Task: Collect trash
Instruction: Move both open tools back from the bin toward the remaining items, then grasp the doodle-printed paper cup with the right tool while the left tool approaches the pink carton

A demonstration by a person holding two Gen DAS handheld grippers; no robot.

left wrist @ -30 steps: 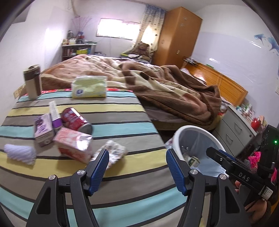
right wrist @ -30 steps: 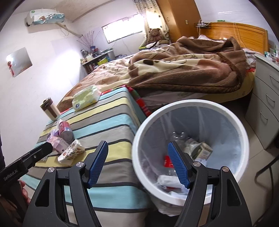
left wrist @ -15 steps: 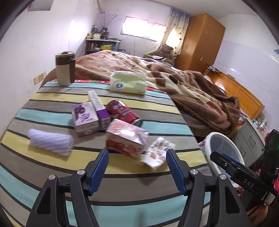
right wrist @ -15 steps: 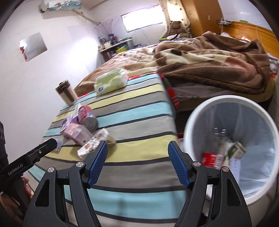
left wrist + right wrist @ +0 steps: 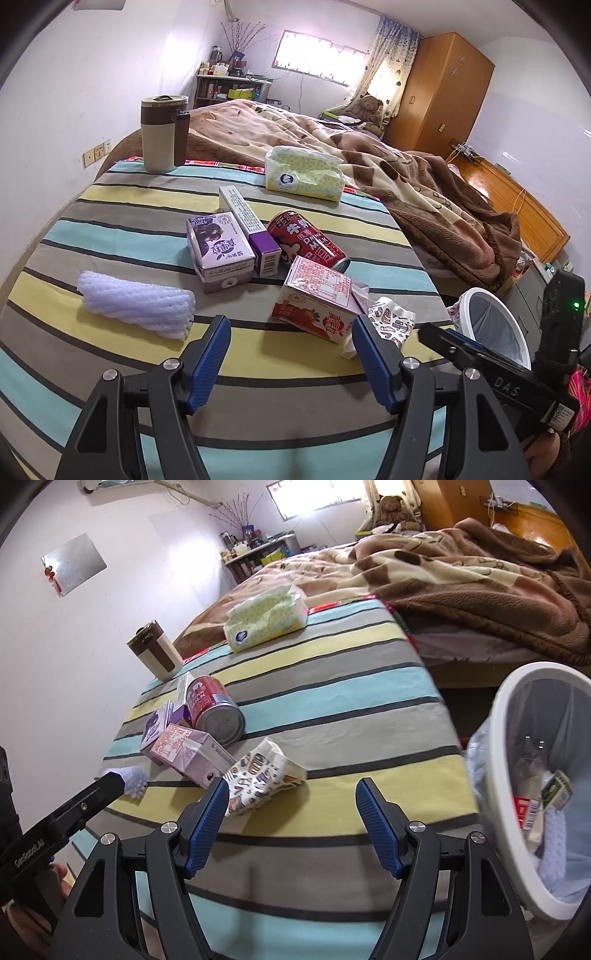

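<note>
Trash lies on a striped cloth: a strawberry milk carton, a red can on its side, a purple carton, a slim purple box, a white foam roll and a crumpled patterned wrapper. My left gripper hovers open just short of the strawberry carton, nothing between its fingers. My right gripper is open and empty too, its left finger next to the wrapper. A white bin holding trash stands at the right.
A brown and cream mug and a yellow tissue pack sit at the far end of the striped cloth. Beyond lies a bed with a brown blanket. A wardrobe stands at the back. A hand holds the left gripper.
Both views have swung left, away from the bin and toward the trash on the striped cloth, which now looks closer. Both grippers stay open and empty.
</note>
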